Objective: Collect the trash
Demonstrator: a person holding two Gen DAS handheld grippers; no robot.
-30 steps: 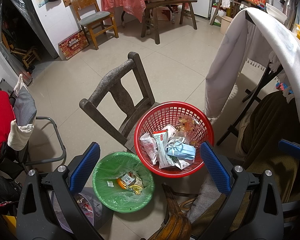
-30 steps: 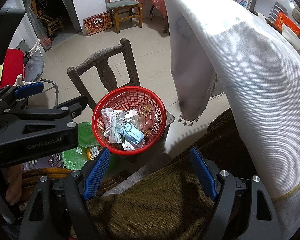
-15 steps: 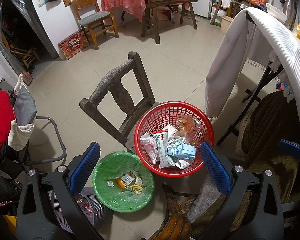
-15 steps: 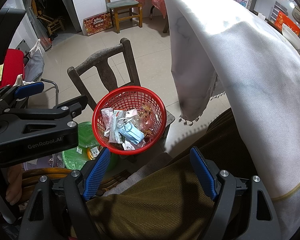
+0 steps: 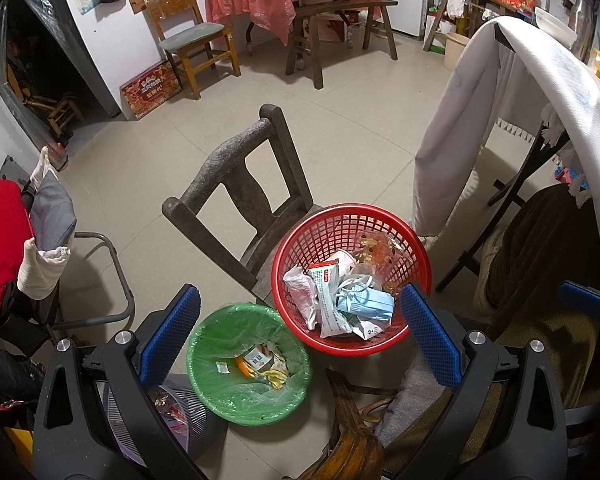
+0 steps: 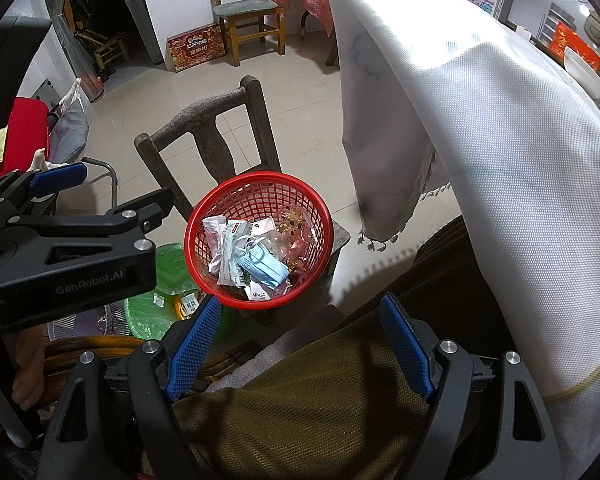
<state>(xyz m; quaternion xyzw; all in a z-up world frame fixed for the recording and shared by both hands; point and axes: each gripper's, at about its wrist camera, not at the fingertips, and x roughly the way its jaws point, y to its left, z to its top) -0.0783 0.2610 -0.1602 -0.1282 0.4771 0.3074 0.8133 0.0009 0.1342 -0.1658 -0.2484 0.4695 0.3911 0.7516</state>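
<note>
- Trash (image 5: pixel 342 298) sits in the red basket (image 5: pixel 300 240) on the old chair (image 5: pixel 236 176), up high so it is easy to reach.
- Left claw (image 5: pixel 300 340) and right claw (image 6: pixel 300 344) hang apart, holding nothing.
- Green bin (image 5: pixel 212 384) waits on the floor beside the chair.

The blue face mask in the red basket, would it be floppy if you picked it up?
Probably floppy: the blue face mask lies crumpled with loose ear loops. It looks light, thin cloth resting atop wrappers in the red basket. A loop might snag neighbouring trash.

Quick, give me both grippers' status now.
Left gripper: open, holding nothing.
Right gripper: open, holding nothing.
</note>
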